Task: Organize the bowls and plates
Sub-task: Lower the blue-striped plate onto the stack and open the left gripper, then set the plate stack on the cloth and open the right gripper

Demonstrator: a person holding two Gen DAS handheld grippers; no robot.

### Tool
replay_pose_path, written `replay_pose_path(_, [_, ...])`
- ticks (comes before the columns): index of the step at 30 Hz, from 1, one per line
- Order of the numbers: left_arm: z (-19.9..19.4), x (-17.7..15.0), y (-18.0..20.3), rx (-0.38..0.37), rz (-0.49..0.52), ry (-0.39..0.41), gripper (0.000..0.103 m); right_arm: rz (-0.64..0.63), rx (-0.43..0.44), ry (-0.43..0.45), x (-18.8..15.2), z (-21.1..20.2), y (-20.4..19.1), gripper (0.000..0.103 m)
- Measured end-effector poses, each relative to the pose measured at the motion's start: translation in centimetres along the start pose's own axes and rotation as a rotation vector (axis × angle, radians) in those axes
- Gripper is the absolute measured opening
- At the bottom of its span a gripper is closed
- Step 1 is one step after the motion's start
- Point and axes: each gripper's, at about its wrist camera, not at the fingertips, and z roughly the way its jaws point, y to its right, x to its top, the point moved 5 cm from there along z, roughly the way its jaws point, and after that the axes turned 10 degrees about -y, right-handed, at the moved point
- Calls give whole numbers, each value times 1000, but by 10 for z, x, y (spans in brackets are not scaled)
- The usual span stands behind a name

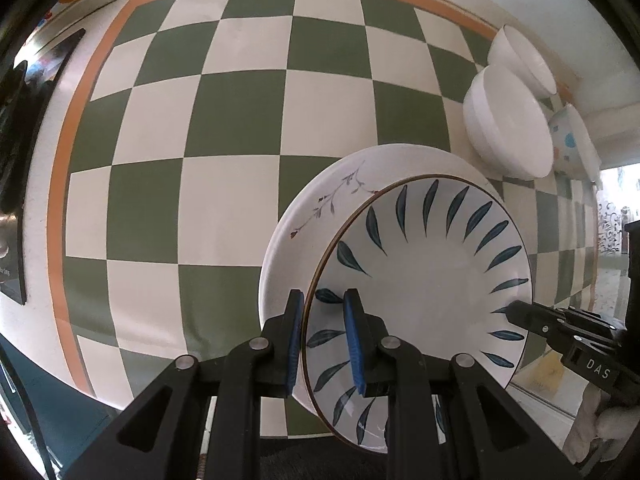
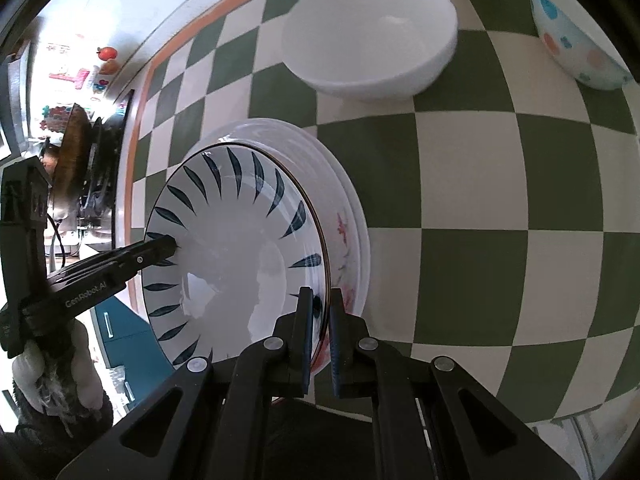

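Observation:
A blue-leaf plate point(image 1: 424, 280) is held tilted just above a larger white plate with a twig pattern point(image 1: 320, 200) on the checkered table. My left gripper point(image 1: 325, 340) is shut on the leaf plate's near rim. My right gripper point(image 2: 321, 332) is shut on the opposite rim of the same plate point(image 2: 240, 248); the white floral plate point(image 2: 344, 216) lies beneath. The right gripper also shows in the left wrist view point(image 1: 560, 328), and the left gripper shows in the right wrist view point(image 2: 120, 264). A white bowl point(image 2: 368, 36) stands beyond the plates.
Two white bowls point(image 1: 508, 120) point(image 1: 524, 60) and a dotted bowl point(image 1: 572, 140) stand at the table's far right. The dotted bowl point(image 2: 576, 28) is right of the white bowl. The green-and-white checkered cloth point(image 1: 240, 140) spreads to the left. The table edge is near me.

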Motion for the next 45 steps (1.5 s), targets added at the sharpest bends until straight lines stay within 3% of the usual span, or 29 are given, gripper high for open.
replay_pose_path(12, [12,11,0,28,-7,-6,21,-11,-45,32,11,1,-4,9])
replay_pose_path(19, [17,5,1,18,-36,-25,21,32,-2,8,14,0,1,11])
replay_pose_path(31, [10,-3,-2,33,-90,2,21,10,-51,-28,13,0,-8,16])
replay_pose_path(37, [9,-16,6,49,-108,24,22,3,-129,-6,9,-9,-16,17])
replay_pose_path(43, [-1,-33,13,60,-93,56,22,-19,-191,29,1,-21,-33,24])
replay_pose_path(45, [-10,-40,17,77,-75,83,30,-23,-204,38,-3,-25,-40,33])
